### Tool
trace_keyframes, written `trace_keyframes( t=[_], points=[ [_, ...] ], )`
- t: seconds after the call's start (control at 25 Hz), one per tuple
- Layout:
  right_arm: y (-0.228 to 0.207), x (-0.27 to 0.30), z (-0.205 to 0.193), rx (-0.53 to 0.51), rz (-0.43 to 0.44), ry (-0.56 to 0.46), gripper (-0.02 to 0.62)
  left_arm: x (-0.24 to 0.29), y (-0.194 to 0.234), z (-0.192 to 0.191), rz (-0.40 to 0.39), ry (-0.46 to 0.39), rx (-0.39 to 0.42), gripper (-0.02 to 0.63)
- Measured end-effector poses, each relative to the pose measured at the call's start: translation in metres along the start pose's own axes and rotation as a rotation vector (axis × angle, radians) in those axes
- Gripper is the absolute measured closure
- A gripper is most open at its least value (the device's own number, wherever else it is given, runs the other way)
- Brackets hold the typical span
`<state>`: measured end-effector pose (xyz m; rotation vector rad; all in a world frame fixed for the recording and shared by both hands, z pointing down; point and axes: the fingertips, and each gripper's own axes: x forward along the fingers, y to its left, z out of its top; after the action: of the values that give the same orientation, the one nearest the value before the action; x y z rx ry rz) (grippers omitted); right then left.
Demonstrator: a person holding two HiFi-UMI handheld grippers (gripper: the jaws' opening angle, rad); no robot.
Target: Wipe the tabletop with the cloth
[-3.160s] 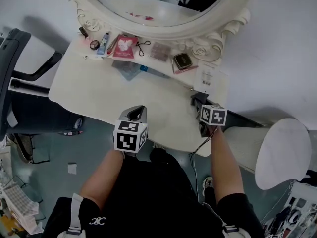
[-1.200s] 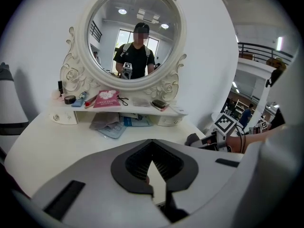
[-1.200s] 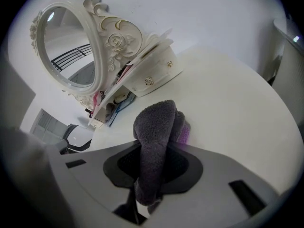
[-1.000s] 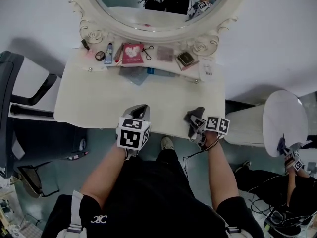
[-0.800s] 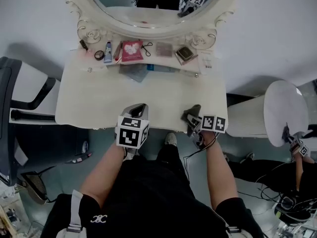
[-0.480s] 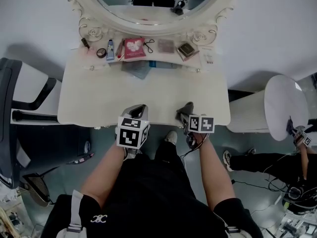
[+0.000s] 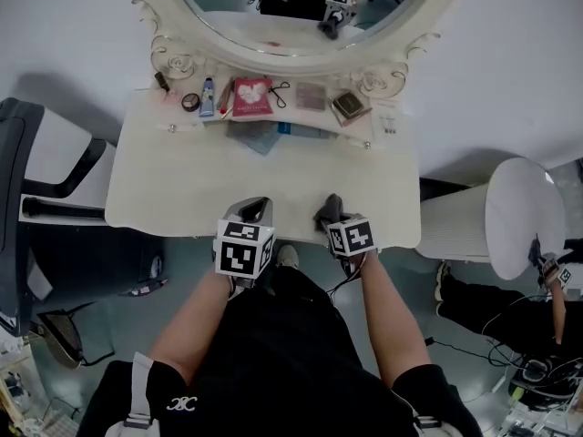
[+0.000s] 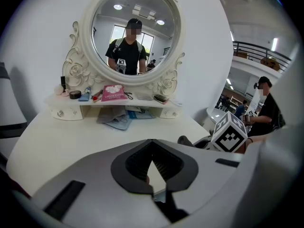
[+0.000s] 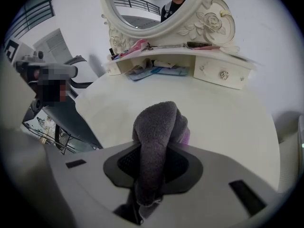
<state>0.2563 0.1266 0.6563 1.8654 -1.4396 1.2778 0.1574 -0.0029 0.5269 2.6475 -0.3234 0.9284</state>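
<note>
A cream dressing table (image 7: 182,180) stands below an oval mirror (image 7: 301,7). At the table's front edge my right gripper (image 7: 330,217) is shut on a grey cloth (image 7: 328,209). In the right gripper view the cloth (image 9: 156,122) bulges out between the jaws of the right gripper (image 9: 154,163), over the tabletop (image 9: 223,108). My left gripper (image 7: 251,211) is just to the left, also at the front edge. In its own view the left gripper (image 8: 152,163) is shut with nothing in it, and the right gripper's marker cube (image 8: 229,133) shows beside it.
A shelf under the mirror holds a pink packet (image 7: 252,96), a tube (image 7: 208,96), a small round pot (image 7: 190,102) and a dark box (image 7: 350,106). Blue-grey papers (image 7: 264,137) lie below it. A dark chair (image 7: 36,180) is left, a white round stool (image 7: 519,217) right.
My right gripper has carried the cloth leftward along the table's front edge, closer to the left gripper. The left gripper has stayed in place.
</note>
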Motion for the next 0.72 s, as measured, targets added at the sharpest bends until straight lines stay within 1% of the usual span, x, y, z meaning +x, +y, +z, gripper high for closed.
trace_keyframes(
  t=[0.16,0.36,0.52,0.72],
  points=[
    [-0.021,0.010,0.029,0.004,-0.002,-0.026,0.503,0.010,0.009,0.014,0.041,-0.006,-0.023,0.606],
    [-0.044,0.025,0.065,-0.020,0.014,-0.053,0.502,0.010,0.017,0.026,0.111,-0.015,-0.013,0.606],
    [-0.066,0.034,0.095,-0.017,0.018,-0.076,0.502,0.007,0.034,0.023,0.178,-0.001,-0.048,0.606],
    [-0.078,0.049,0.129,-0.054,0.041,-0.084,0.502,0.001,0.051,0.022,0.258,0.000,-0.096,0.606]
  ],
)
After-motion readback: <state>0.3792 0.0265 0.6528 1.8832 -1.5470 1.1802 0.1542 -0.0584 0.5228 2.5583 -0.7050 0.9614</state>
